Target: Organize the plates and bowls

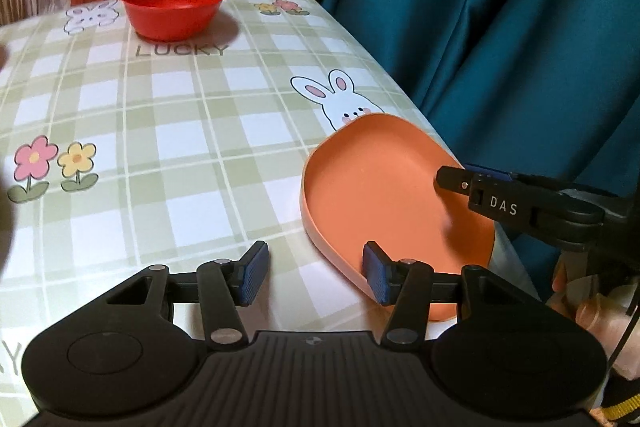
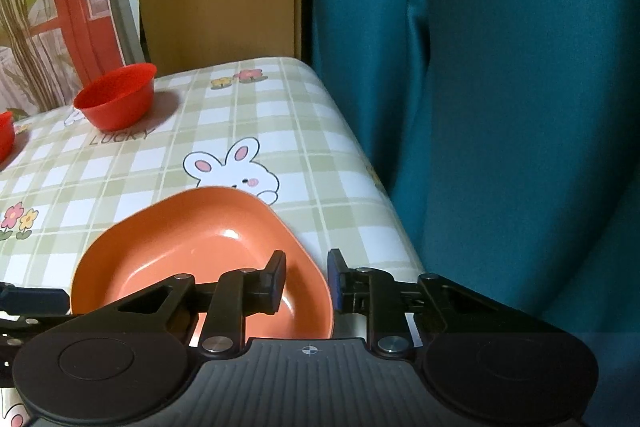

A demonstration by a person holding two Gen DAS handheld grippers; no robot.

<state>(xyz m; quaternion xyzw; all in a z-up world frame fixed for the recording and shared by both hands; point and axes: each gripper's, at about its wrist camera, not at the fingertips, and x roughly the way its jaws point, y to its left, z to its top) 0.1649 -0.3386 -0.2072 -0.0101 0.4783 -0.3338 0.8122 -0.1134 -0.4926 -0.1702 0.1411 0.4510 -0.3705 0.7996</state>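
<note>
Orange plate (image 2: 200,259), shallow and roughly oval, sits at the near right corner of a checked tablecloth (image 1: 160,131) printed with rabbits and flowers. Its long axis seems to run from near to far. In the right wrist view, the right gripper (image 2: 306,281) straddles the plate's near right rim, one finger inside the dish and the other outside the edge; the jaws are spread and not yet pinching. The left gripper (image 1: 316,273) hovers at the plate's near left side, jaws wide apart and holding nothing, its right finger over the rim. The right gripper is better placed to lift. A red bowl (image 1: 175,4) stands far away at the left, well apart from the plate. A second red dish (image 2: 5,135) peeks in at the left edge.
</note>
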